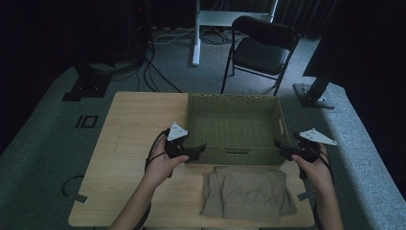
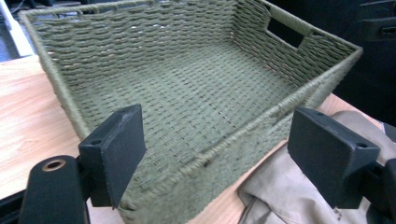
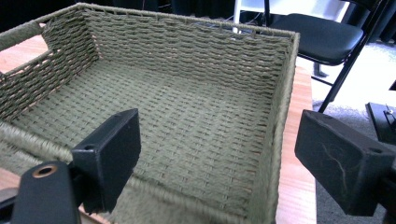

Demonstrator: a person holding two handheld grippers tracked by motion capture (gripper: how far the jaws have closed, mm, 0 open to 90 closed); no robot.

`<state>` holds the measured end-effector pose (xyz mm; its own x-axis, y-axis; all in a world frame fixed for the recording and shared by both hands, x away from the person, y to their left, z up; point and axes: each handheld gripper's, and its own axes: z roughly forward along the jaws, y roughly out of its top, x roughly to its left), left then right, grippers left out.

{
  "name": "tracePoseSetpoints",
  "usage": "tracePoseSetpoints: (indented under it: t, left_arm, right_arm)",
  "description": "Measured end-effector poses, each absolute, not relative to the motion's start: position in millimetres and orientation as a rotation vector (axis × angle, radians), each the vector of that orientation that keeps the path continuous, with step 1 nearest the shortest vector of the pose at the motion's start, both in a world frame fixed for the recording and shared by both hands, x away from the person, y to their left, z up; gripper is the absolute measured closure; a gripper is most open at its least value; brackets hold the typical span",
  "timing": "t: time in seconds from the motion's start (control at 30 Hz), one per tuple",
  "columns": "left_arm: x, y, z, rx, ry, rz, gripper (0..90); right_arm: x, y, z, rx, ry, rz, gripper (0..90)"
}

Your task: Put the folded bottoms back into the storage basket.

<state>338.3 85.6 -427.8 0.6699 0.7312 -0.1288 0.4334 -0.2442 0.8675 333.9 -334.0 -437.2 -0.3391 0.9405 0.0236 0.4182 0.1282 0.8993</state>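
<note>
A green woven basket (image 1: 283,125) sits on the far half of the wooden table (image 1: 134,124), its woven floor bare. In front of it lies a folded khaki cloth (image 1: 246,191). My left gripper (image 1: 200,149) hovers at the basket's near left corner, jaws wide apart. In the left gripper view that gripper (image 2: 219,149) straddles the front rim of the basket (image 2: 140,42) without its pads touching, and the cloth (image 2: 285,196) lies at lower right. My right gripper (image 1: 281,147) is at the near right corner, open. In its own view the right gripper (image 3: 224,158) stands over the basket's side wall (image 3: 187,51).
A black folding chair (image 1: 261,50) stands on the carpet behind the table, also seen as the chair (image 3: 317,32) in the right gripper view. A white desk leg (image 1: 196,33) and cables lie beyond. Bare tabletop (image 2: 28,116) stretches left of the basket.
</note>
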Motion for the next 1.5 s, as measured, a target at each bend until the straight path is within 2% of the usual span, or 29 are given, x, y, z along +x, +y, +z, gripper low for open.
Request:
tracePoseSetpoints:
  t: [0.73, 1.5]
  left_arm:
    - [311, 68, -456, 1.948, 0.843, 0.302, 19.3]
    - [294, 48, -509, 2.035, 0.844, 0.215, 19.4]
  right_arm:
    - [294, -335, -468, 1.323, 1.873, 1.187, 14.0]
    - [279, -337, -516, 1.367, 1.942, 1.15, 13.9]
